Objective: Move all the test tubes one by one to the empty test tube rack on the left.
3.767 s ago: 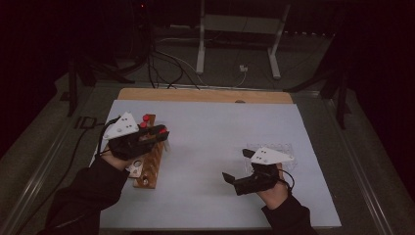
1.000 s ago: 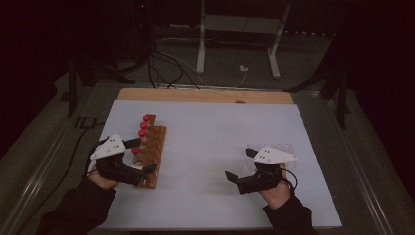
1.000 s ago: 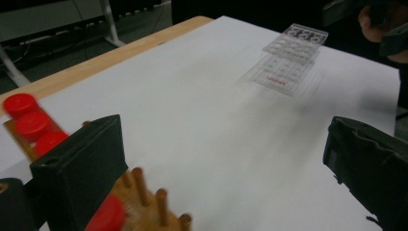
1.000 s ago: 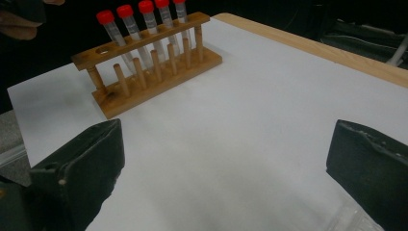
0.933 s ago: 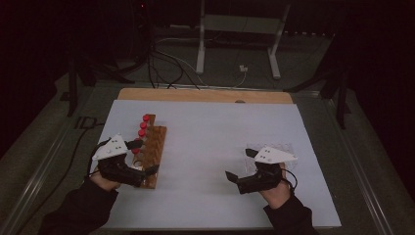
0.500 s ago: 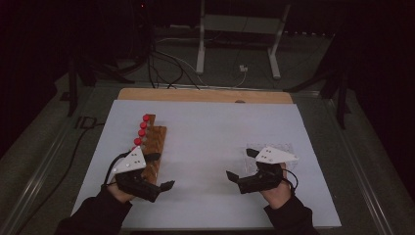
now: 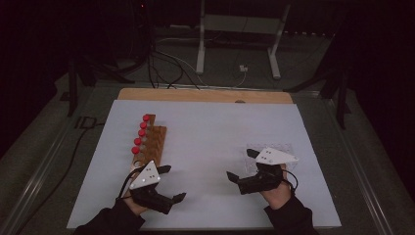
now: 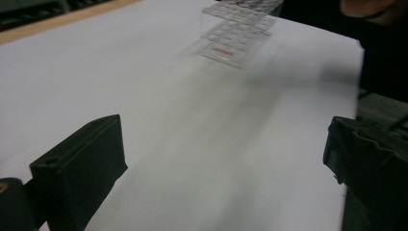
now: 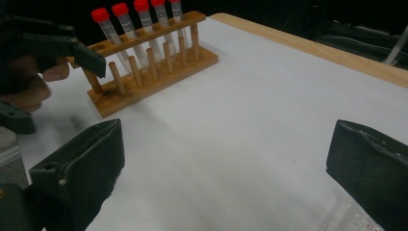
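Rack [image 7: 149,144]: wooden test-tube rack standing upright on the left half of the desk [image 7: 210,127], its long axis running away from the person.
Tubes [image 7: 139,133]: five red-capped tubes, all upright in the row of holes along the rack's left side as seen from above; the right gripper view shows clear tube bodies under the caps [image 9: 126,19].
Pegs: a row of bare wooden pegs runs along the rack's other side, seen in the right gripper view.
Left gripper [image 7: 173,183]: jaws spread wide apart with nothing between them; held low over the white desk surface, just beside the near end of the rack, not touching it.
Right gripper [image 7: 241,164]: jaws spread wide apart with nothing between them; held over the right half of the desk, well apart from the rack.
Clear tray [image 8: 235,33]: transparent gridded plastic piece lying flat on the desk under the right gripper; partly covered by it in the high view.
Desk surface: white sheet over a wooden top, whose far edge shows as a bare strip.
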`<state>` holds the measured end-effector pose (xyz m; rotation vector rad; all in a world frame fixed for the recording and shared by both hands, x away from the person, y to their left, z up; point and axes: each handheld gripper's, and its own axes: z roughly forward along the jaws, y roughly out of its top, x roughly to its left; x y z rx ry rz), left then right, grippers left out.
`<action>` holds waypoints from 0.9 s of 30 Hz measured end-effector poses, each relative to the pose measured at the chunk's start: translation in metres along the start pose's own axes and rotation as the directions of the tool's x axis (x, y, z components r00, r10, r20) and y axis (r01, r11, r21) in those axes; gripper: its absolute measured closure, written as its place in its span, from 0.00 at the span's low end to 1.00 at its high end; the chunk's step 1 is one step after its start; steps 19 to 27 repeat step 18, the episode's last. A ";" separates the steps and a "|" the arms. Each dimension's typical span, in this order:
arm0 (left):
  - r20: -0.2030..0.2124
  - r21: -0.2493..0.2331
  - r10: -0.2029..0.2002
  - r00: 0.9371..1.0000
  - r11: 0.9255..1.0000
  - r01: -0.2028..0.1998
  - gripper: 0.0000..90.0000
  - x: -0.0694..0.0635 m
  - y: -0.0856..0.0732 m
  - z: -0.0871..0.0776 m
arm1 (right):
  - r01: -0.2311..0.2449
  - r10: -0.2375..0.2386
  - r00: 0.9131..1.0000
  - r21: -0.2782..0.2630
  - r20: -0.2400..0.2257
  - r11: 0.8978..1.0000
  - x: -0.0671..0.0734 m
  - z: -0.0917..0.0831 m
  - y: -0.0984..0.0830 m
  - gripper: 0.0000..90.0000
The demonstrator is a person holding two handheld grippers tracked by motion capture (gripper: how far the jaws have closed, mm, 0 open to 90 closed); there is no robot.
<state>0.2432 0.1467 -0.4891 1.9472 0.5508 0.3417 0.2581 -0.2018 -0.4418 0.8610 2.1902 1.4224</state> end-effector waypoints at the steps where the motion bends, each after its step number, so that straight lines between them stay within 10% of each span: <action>1: -0.004 -0.005 -0.019 1.000 1.000 0.019 0.02 0.000 -0.002 0.001 | 0.001 -0.001 1.000 0.002 -0.001 1.000 0.000 0.000 0.000 0.00; 27: -0.013 0.010 -0.004 1.000 1.000 0.005 0.02 0.001 -0.017 0.009 | 0.007 -0.007 1.000 0.021 0.001 1.000 -0.002 0.006 -0.007 0.00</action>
